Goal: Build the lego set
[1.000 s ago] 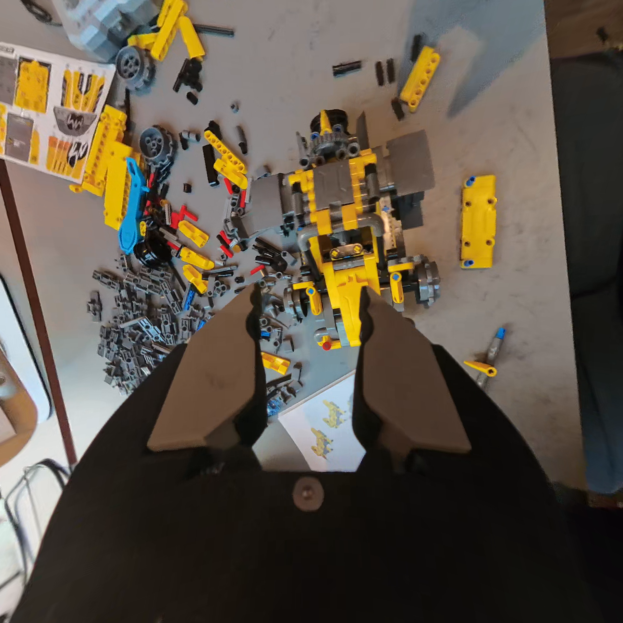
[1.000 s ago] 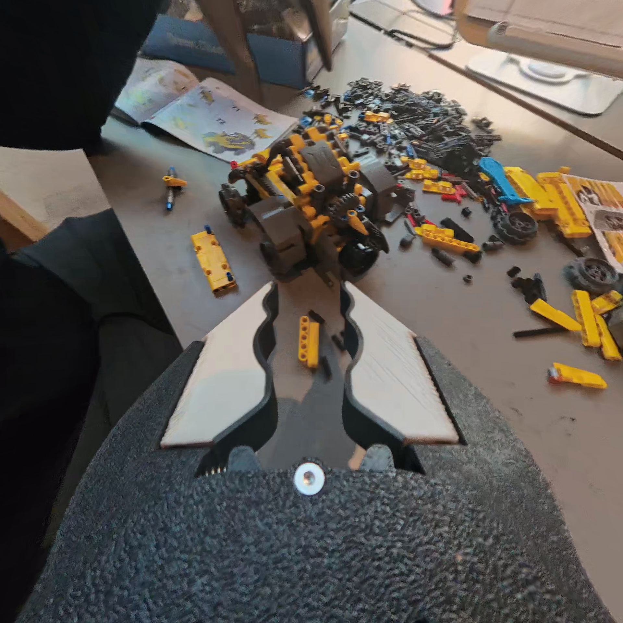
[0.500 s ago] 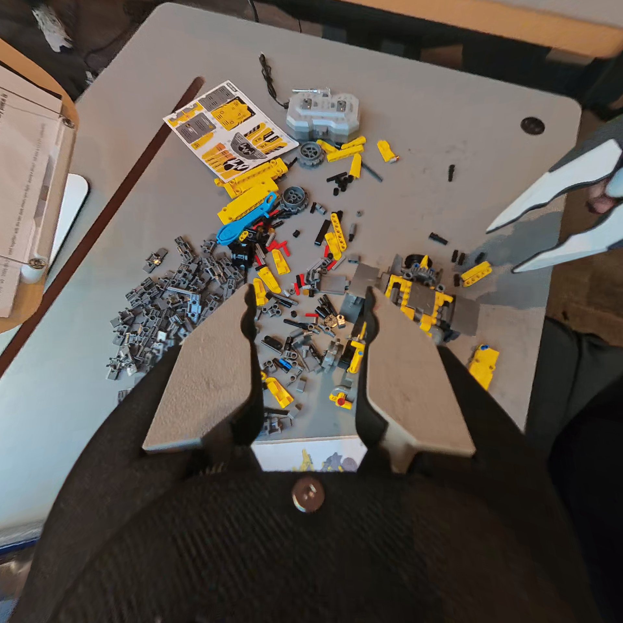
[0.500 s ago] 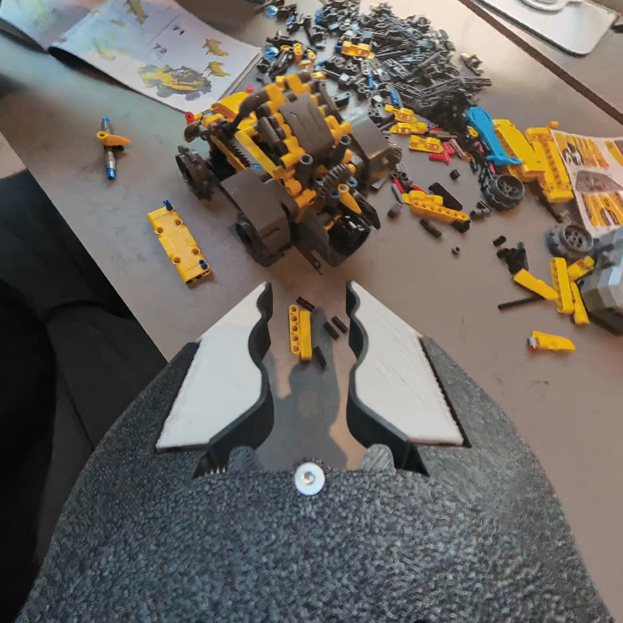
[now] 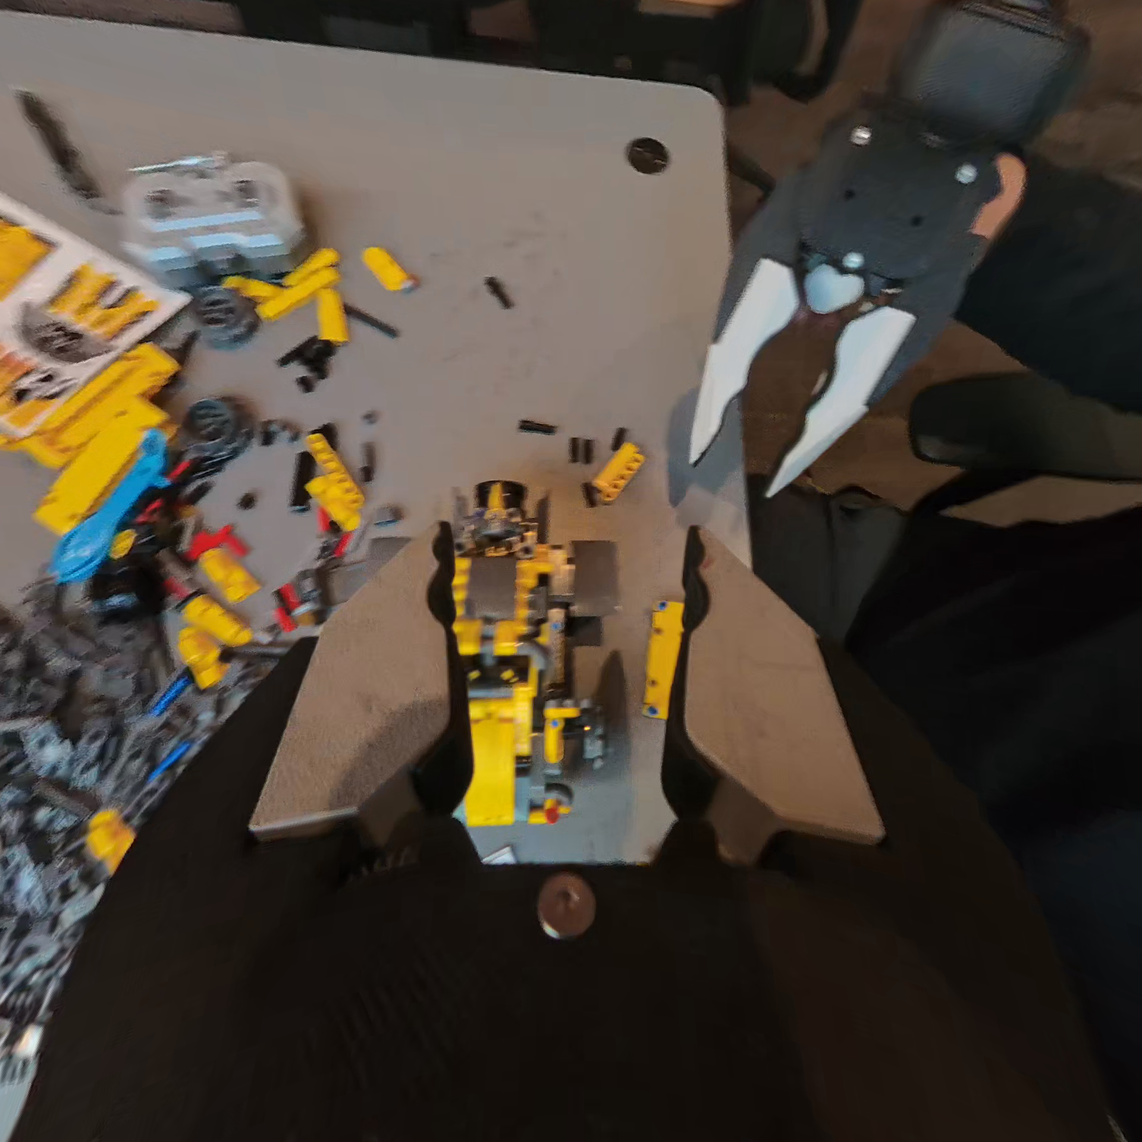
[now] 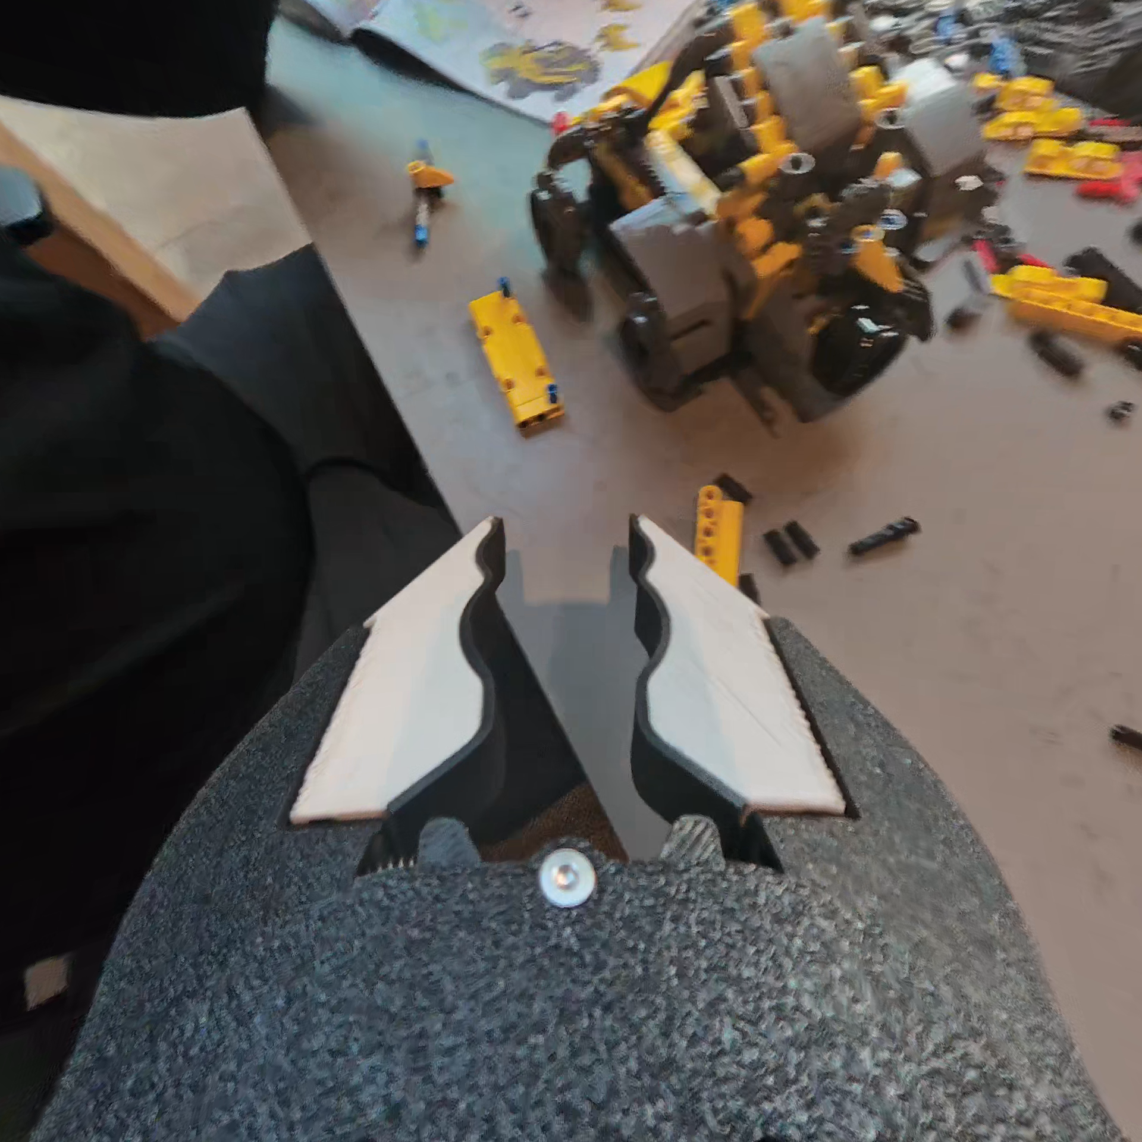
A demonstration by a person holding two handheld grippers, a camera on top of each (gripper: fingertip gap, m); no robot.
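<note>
Your left gripper (image 5: pixel 563 537) hangs above the table (image 5: pixel 494 185) with its jaws spread wide and nothing between them. Seen between its fingers, well below, is the half-built yellow and grey model (image 5: pixel 513 642), and a flat yellow panel (image 5: pixel 662 658) lies just beside the model, near your right-hand finger. To the left of the model are loose yellow, black and red parts (image 5: pixel 235 575), a blue tool (image 5: pixel 105 513), a pile of dark grey pieces (image 5: pixel 55 729), a sticker sheet (image 5: pixel 62 309) and a light grey box (image 5: pixel 210 222).

Your right gripper (image 6: pixel 565 531) is over the table's near edge, jaws moderately apart and empty; in the left wrist view it (image 5: pixel 735 469) hangs just off the table corner. Nearest its right finger is a short yellow beam (image 6: pixel 717 531), partly hidden behind that fingertip, with small black pins (image 6: pixel 791 544) beside it. Farther ahead stand the model (image 6: pixel 772 235) and the yellow panel (image 6: pixel 516 352); a small blue-tipped axle with a yellow piece (image 6: pixel 425 185) lies near an open booklet (image 6: pixel 494 55).
</note>
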